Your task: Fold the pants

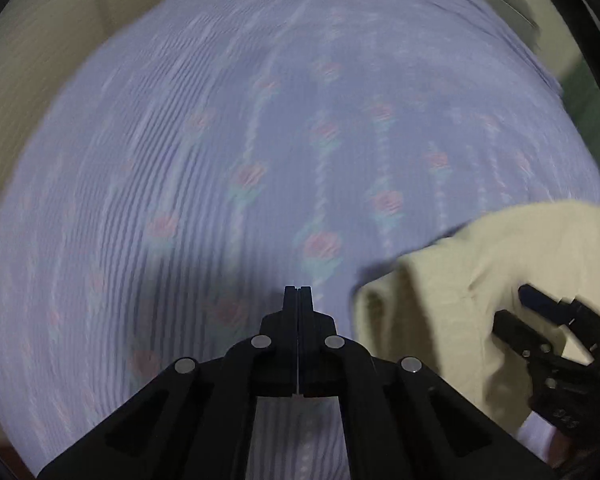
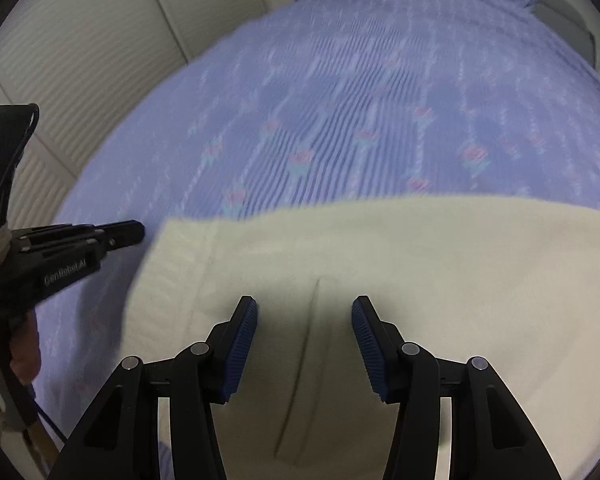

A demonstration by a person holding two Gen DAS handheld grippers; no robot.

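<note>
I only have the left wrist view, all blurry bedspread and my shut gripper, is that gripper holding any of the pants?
Observer: No. The left gripper is shut on nothing, just off the left edge of the cream pants.
Operator: And the right one?
Observer: The right gripper is open above the pants with a seam between its fingers, gripping nothing.
Operator: How do the pants lie?
Observer: Spread flat across the near part of the purple bedspread; the far part is bare.

a lilac ribbed bedspread (image 2: 340, 92) with rose motifs beside pale louvred doors (image 2: 72, 60).
</note>
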